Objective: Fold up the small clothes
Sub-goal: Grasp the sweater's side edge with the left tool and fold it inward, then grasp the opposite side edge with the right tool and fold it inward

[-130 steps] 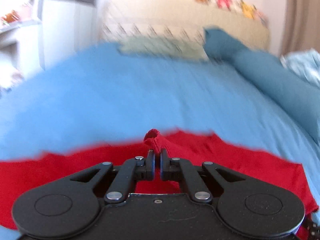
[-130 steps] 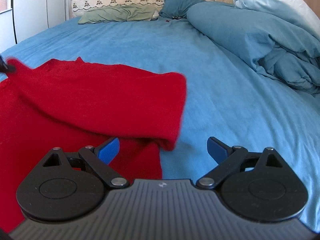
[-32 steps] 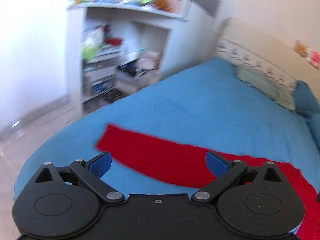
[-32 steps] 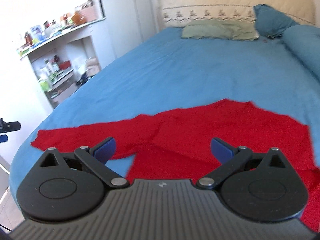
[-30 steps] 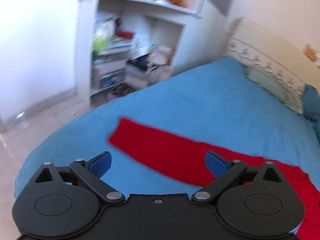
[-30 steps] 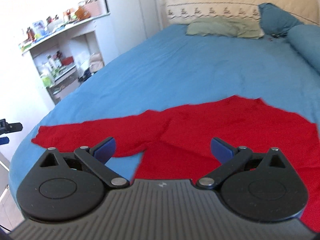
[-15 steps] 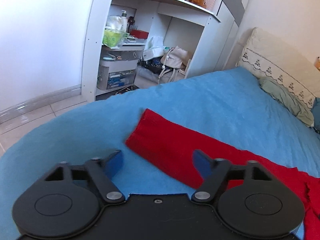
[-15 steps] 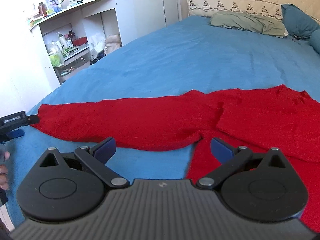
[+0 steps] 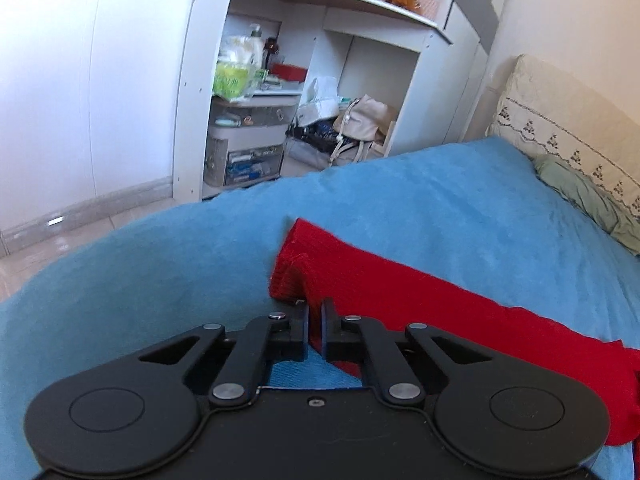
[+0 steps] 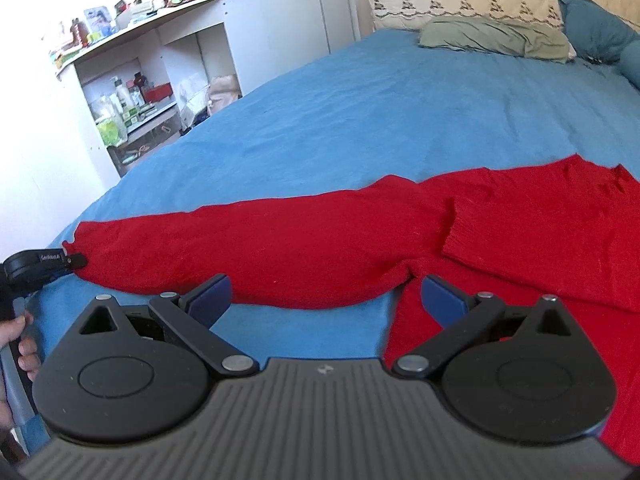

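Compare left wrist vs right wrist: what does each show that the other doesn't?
Left wrist only: the left gripper close up, shut on the cuff end of the red sweater's sleeve, plus bare floor tiles beside the bed.

Right wrist only: the right gripper, open and empty above the sleeve; the sweater's body with the other sleeve folded across it; a dark blue pillow; the person's left hand.

Both: the long outstretched sleeve, the blue bedsheet, the cluttered white shelf unit, the green pillow and the headboard.
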